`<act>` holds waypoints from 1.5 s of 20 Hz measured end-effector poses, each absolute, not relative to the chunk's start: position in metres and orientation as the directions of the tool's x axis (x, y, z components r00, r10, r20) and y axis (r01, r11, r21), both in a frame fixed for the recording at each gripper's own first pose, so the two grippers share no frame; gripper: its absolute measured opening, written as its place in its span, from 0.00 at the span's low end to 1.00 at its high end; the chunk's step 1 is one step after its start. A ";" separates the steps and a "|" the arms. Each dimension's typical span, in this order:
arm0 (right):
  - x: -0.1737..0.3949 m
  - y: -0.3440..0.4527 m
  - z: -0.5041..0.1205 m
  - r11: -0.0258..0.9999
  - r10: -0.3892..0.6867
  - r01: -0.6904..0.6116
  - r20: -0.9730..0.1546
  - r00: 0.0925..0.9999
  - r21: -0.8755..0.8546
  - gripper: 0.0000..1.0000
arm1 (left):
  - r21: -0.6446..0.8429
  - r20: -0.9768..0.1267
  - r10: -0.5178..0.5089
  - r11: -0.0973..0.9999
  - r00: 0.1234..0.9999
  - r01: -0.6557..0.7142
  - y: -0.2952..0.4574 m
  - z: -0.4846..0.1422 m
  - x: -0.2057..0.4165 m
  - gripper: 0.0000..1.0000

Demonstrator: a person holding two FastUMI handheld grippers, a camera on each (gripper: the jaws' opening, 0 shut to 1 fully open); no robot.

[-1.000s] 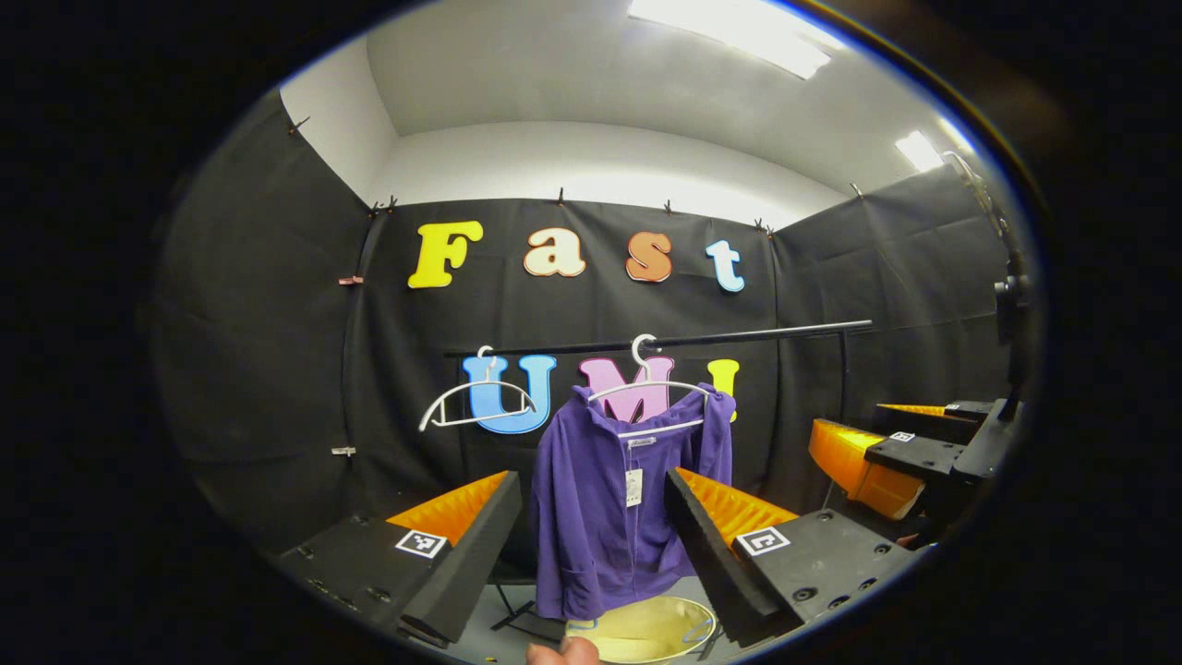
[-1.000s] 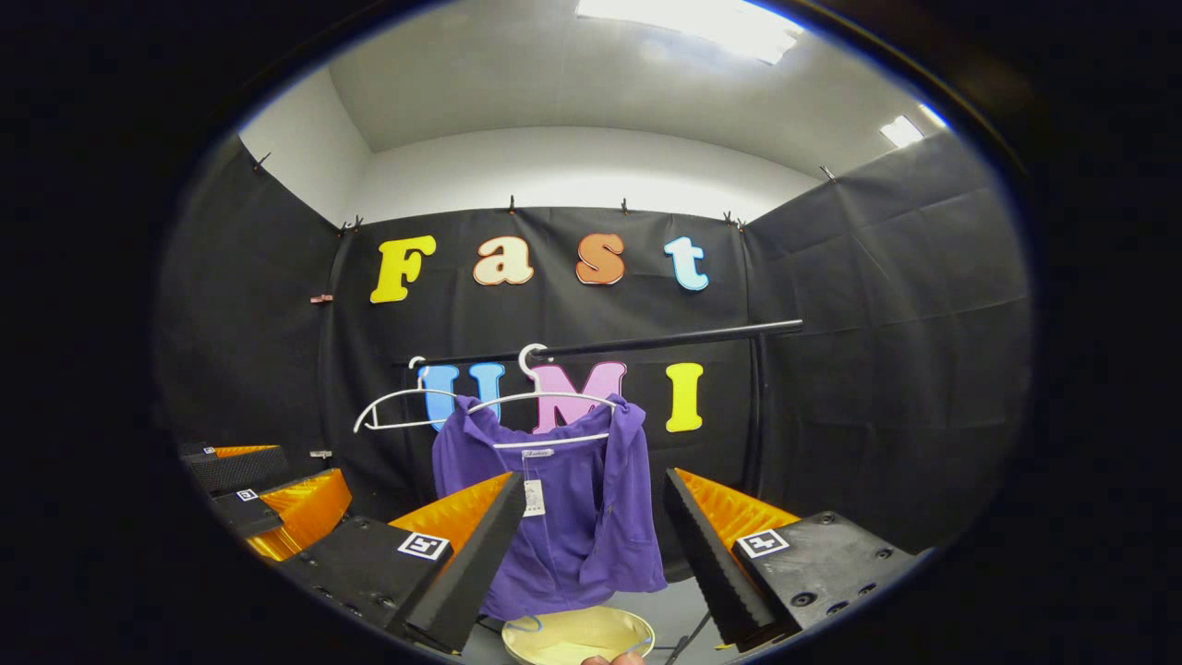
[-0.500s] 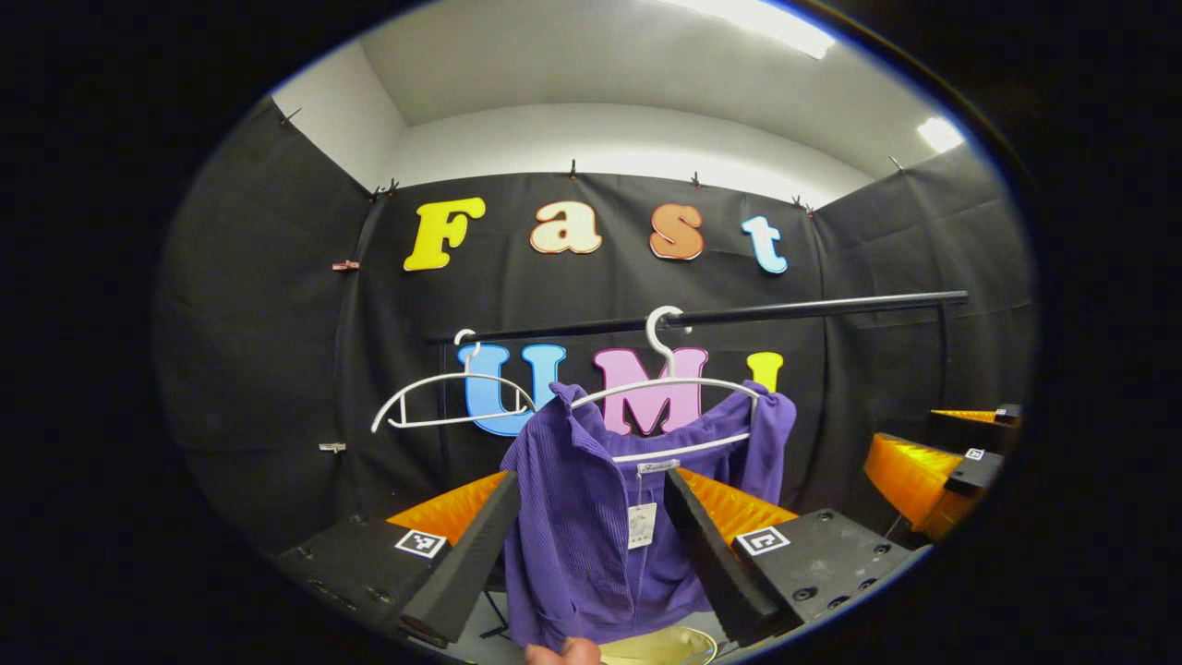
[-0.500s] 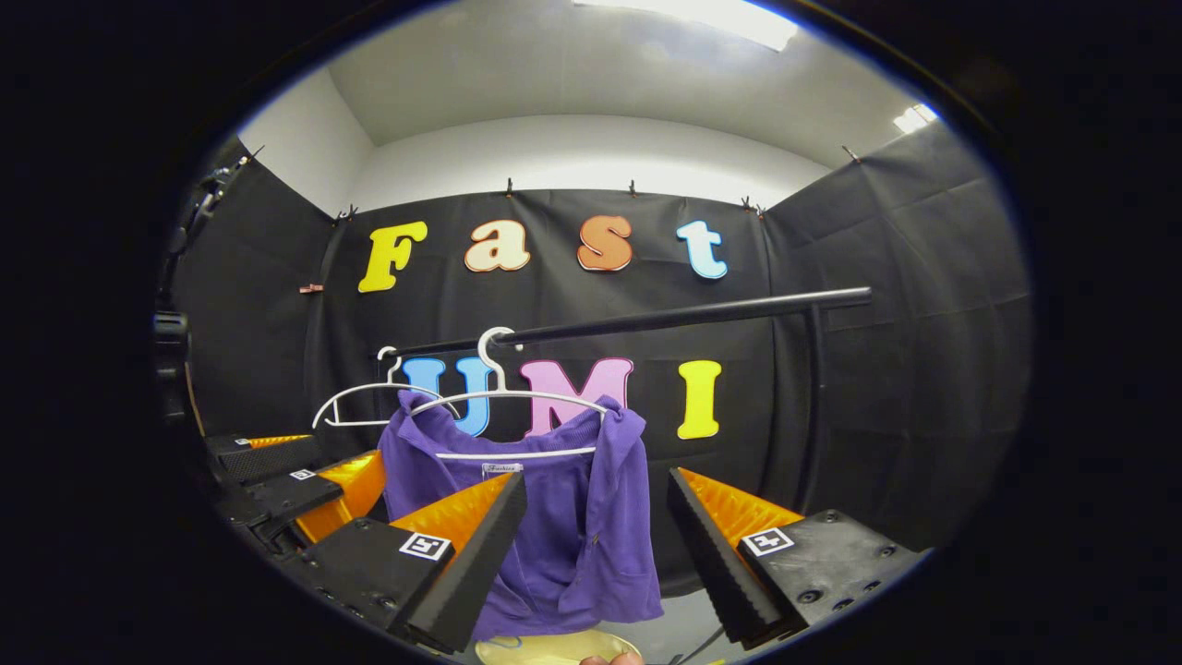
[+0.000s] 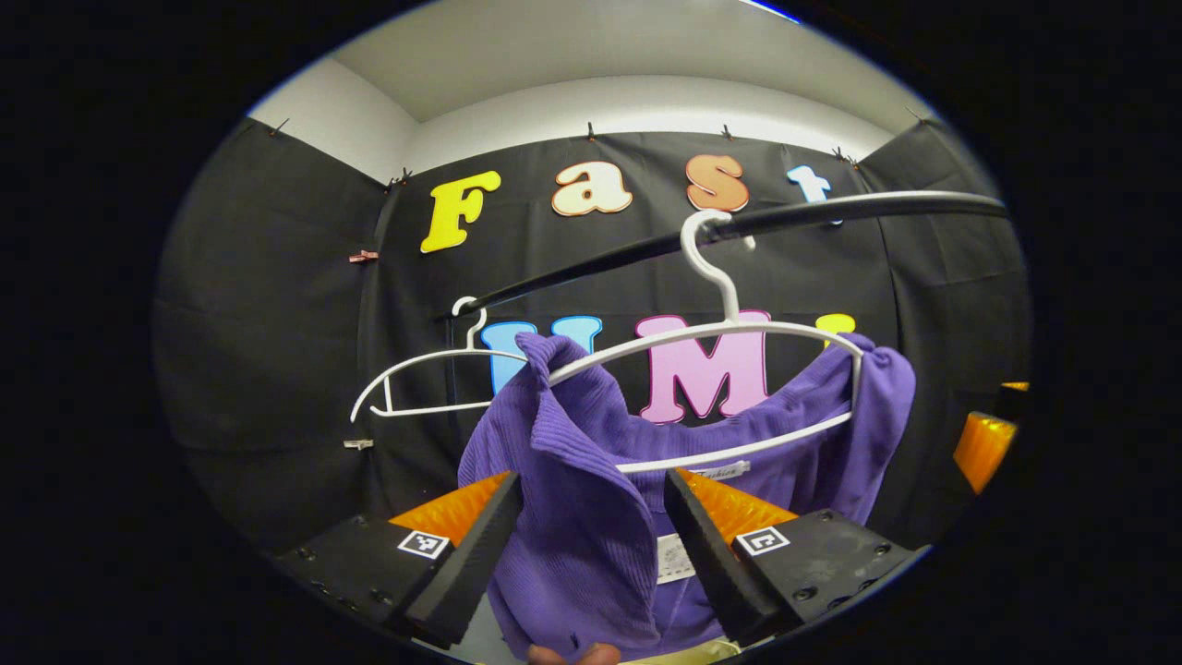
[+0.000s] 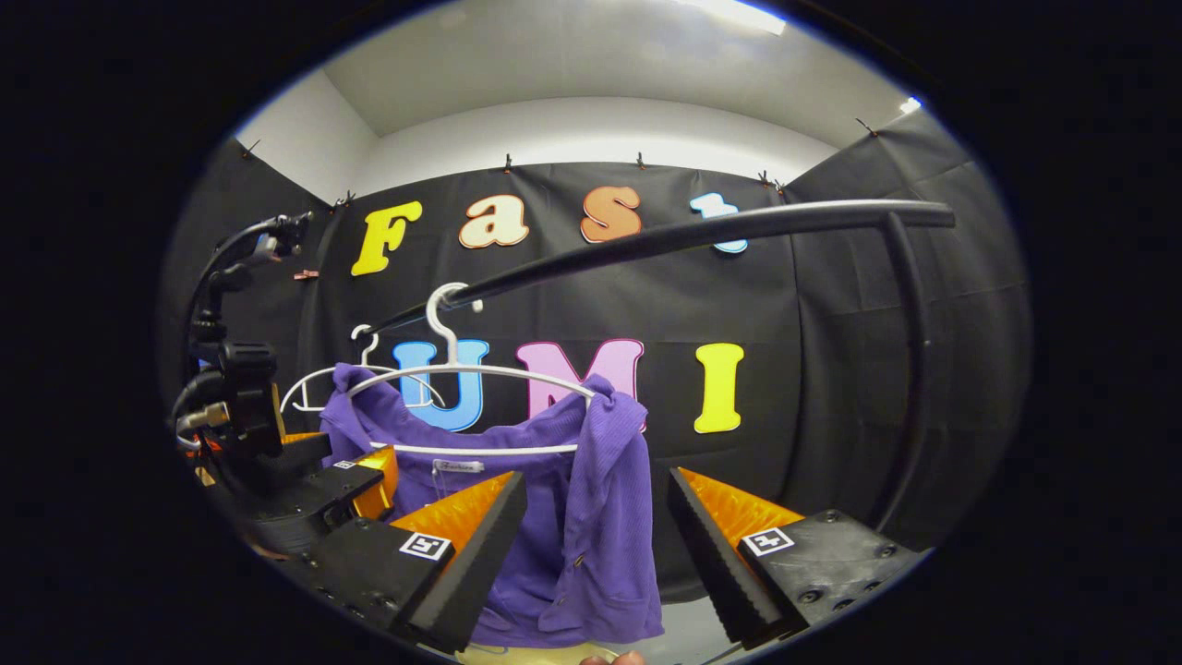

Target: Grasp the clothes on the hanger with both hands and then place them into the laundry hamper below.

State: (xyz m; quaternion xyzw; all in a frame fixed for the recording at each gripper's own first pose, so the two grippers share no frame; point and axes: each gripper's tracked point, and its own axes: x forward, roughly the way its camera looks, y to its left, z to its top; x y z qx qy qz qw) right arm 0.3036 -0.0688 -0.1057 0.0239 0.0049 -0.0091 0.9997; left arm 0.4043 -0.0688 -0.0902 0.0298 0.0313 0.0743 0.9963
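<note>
The left gripper (image 5: 591, 545) is spread wide, the near shoulder and front panel of the purple top (image 5: 582, 536) hanging in the gap between its fingers without either pad pressing on it. The right gripper (image 6: 591, 550) is just as wide, with the far side of the same top (image 6: 596, 517) draped between its fingers, again untouched as far as can be told. By my reading this is the reach-in step: both claws are lined up on the cloth and the grasp has not been made. The next move calls for each claw to advance a little and pinch a shoulder, then lift the fabric off the white hanger (image 5: 729, 337) before lowering it. Above the claws the hanger's hook sits on a black rail (image 6: 702, 235), with an empty hanger (image 5: 416, 388) farther left. A pale sliver at the bottom edge below the top is probably the hamper (image 6: 545, 654). White wall and ceiling rise behind.
</note>
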 end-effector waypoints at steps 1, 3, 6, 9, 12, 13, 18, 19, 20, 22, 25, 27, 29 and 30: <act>0.311 -0.071 -0.109 0.998 -0.023 0.023 -0.010 1.000 0.053 0.98 | 0.077 -0.063 0.162 0.985 0.985 -0.157 -0.066 -0.094 0.410 0.96; 0.326 -0.075 -0.117 0.998 -0.029 0.030 -0.013 0.999 0.057 0.98 | 0.083 -0.065 0.167 0.983 0.984 -0.162 -0.060 -0.099 0.416 0.94; 0.349 -0.071 -0.121 0.994 -0.014 0.013 0.005 1.000 0.105 0.98 | 0.080 -0.066 0.170 0.983 0.983 -0.164 -0.051 -0.101 0.425 0.80; 0.380 -0.074 -0.125 0.990 -0.022 0.019 0.025 0.999 0.140 0.97 | 0.092 -0.063 0.179 0.981 0.982 -0.173 -0.041 -0.101 0.426 0.52; 0.406 -0.072 -0.142 0.984 -0.008 0.009 -0.004 1.000 0.176 1.00 | 0.074 -0.075 0.200 0.978 0.977 -0.195 -0.032 -0.103 0.427 0.29; 0.412 -0.067 -0.147 0.982 0.014 -0.011 -0.016 1.000 0.188 0.97 | 0.039 -0.084 0.206 0.978 0.975 -0.203 -0.030 -0.103 0.425 0.22; 0.429 -0.063 -0.153 0.976 0.053 -0.053 0.008 0.999 0.212 0.27 | 0.060 -0.108 0.145 0.988 0.983 -0.139 -0.036 -0.107 0.432 0.06; 0.430 -0.064 -0.154 0.965 0.058 -0.055 -0.005 0.998 0.257 0.07 | 0.067 -0.107 0.138 0.989 0.985 -0.131 -0.036 -0.109 0.433 0.05; 0.432 -0.059 -0.158 0.952 0.076 -0.064 -0.028 0.997 0.301 0.07 | 0.073 -0.105 0.142 0.988 0.984 -0.134 -0.033 -0.111 0.433 0.06; 0.438 -0.054 -0.163 0.925 0.123 -0.096 -0.049 0.991 0.368 0.08 | 0.086 -0.101 0.154 0.986 0.983 -0.146 -0.028 -0.111 0.433 0.07; 0.433 -0.051 -0.159 0.880 0.195 -0.144 -0.068 0.979 0.454 0.05 | 0.076 -0.090 0.164 0.985 0.982 -0.158 -0.026 -0.107 0.434 0.06; 0.429 -0.054 -0.151 0.846 0.234 -0.168 -0.069 0.970 0.507 0.04 | 0.069 -0.101 0.162 0.986 0.982 -0.155 -0.026 -0.107 0.434 0.05; 0.430 -0.062 -0.144 0.837 0.253 -0.182 -0.070 0.965 0.515 0.04 | 0.076 -0.111 0.162 0.985 0.980 -0.154 -0.026 -0.107 0.433 0.05; 0.430 -0.066 -0.139 0.836 0.262 -0.191 -0.068 0.963 0.515 0.04 | 0.080 -0.116 0.164 0.985 0.980 -0.156 -0.024 -0.105 0.432 0.05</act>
